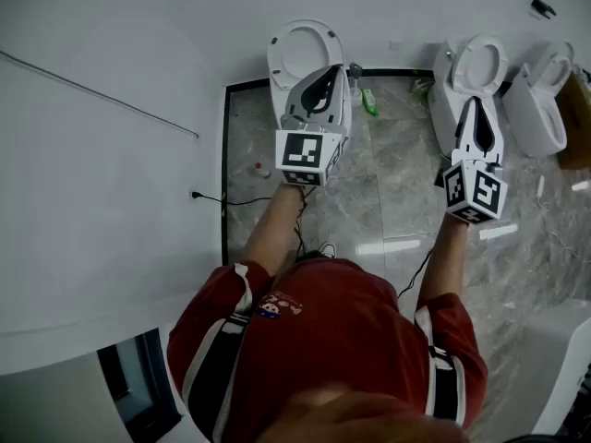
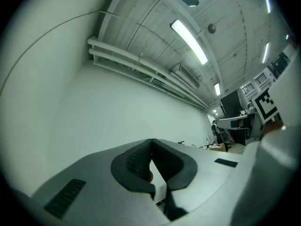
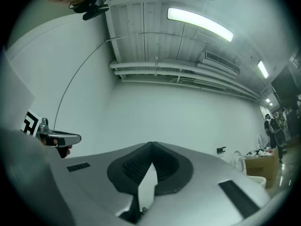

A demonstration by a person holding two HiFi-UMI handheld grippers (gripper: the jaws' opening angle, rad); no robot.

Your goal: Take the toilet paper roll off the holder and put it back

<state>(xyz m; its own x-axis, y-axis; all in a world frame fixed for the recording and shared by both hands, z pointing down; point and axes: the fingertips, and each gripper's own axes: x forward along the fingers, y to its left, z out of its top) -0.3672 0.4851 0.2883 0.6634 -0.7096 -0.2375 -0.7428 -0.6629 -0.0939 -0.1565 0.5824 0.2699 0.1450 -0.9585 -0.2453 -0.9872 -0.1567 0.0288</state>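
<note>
Head view, left to right around the open toilet: a white wall lies to its left. The left hand-held gripper hangs over it, jaws closed on nothing. Right of it, the right hand-held gripper is likewise pressed together and empty. No toilet paper roll or holder appears in any view, so the task looks unstarted. The toilet's bowl shows nothing inside. Far to its right, a cardboard box hides its contents.

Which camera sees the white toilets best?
The head view: three white ceramic toilets stand on the grey marble floor. Both gripper views tilt up at the wall and ceiling; neither shows a toilet clearly.
</note>
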